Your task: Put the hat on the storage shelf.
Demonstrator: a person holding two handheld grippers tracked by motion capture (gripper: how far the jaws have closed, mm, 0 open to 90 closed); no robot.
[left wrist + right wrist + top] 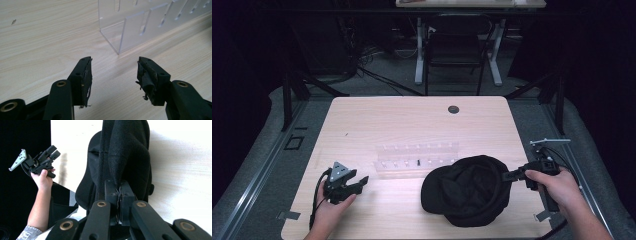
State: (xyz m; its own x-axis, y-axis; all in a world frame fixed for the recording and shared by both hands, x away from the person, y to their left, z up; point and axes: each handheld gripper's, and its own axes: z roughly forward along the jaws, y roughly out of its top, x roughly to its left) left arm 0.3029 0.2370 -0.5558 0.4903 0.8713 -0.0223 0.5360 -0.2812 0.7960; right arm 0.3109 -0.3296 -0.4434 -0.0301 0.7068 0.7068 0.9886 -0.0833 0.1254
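Note:
A black cap (467,190) lies on the wooden table (412,120) at the front right, its right edge lifted. My right gripper (508,175) is shut on that edge of the cap (125,157), the fabric pinched between its pads and rising above the jaws in the right gripper view. My left gripper (360,182) is held at the front left of the table, open with nothing between its fingertips (85,75). It points toward a clear acrylic rack (140,27). The left gripper (53,151) is also seen far off in the right gripper view.
The clear acrylic rack (417,159) with slots lies mid-table, just left of the cap. A round cable hole (453,109) sits near the table's far edge. A chair (454,50) and desk legs stand beyond the table.

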